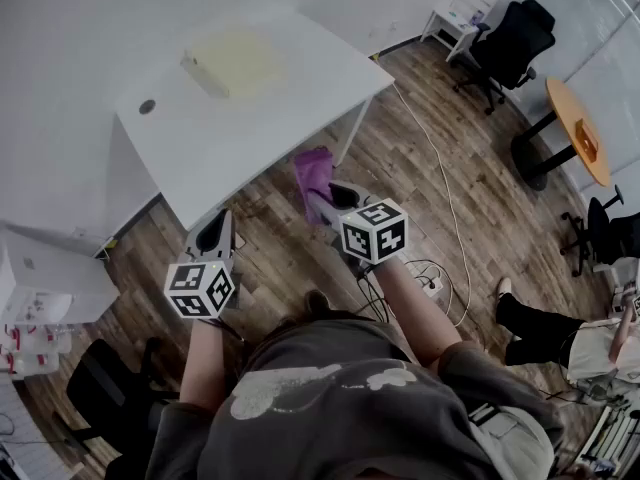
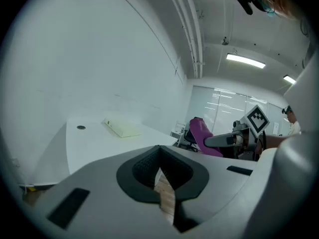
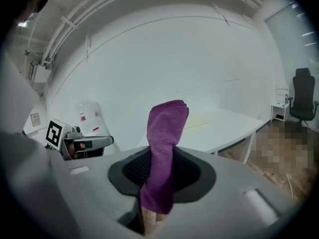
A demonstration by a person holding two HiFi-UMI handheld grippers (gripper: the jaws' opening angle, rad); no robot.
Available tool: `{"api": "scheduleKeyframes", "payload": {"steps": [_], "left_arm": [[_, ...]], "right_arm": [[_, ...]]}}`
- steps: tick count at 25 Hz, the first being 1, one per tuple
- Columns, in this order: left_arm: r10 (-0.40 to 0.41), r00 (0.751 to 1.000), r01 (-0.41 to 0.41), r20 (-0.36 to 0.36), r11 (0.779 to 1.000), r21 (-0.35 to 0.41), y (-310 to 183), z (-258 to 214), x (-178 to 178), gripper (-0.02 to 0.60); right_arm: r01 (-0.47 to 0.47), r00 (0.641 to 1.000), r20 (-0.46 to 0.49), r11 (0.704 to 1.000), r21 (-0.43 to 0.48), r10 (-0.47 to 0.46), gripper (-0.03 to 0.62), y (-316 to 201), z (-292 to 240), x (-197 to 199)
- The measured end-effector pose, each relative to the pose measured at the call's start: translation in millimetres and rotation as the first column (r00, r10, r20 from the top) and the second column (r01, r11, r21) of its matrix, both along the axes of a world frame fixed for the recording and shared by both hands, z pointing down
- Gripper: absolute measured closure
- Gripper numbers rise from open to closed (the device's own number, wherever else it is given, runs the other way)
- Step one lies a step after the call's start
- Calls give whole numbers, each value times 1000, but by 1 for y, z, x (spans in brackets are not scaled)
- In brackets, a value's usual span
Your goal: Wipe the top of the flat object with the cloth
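Cloth [image 3: 167,133], purple: judged soft, light, limp; pinched low in right gripper [image 3: 158,180], upper end free; left gripper [image 2: 160,176] closed, empty.

The cloth [image 3: 164,148] is a vivid purple (the strongest colour near the hands). The flat object [image 1: 235,60] is pale yellow, on a white table [image 1: 290,103]. The left gripper [image 2: 160,176] and right gripper [image 3: 162,172] both have grey shells with black pads. Their marker cubes [image 1: 374,231] carry black-and-white square patterns. The floor [image 1: 500,218] is brown wood plank. Further off are an orange round table [image 1: 575,128] and a black office chair [image 1: 512,36].
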State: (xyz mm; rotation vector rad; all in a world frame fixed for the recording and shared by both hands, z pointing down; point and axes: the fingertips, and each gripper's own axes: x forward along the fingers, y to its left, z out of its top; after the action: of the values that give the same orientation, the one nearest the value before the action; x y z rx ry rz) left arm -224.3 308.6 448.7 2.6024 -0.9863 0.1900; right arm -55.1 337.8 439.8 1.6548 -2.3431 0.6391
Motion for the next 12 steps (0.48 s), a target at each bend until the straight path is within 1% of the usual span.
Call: {"api": "scheduleKeyframes", "payload": {"steps": [8, 12], "left_arm": [[5, 1000, -5, -2, 1000, 5, 8, -3, -9, 586], [-4, 1000, 4, -9, 1000, -5, 12, -1, -16, 586]], "right_arm": [[-1, 1000, 9, 1000, -2, 2, 484, 7, -2, -12], [-2, 1000, 2, 1000, -11, 2, 484, 13, 1, -17]]}}
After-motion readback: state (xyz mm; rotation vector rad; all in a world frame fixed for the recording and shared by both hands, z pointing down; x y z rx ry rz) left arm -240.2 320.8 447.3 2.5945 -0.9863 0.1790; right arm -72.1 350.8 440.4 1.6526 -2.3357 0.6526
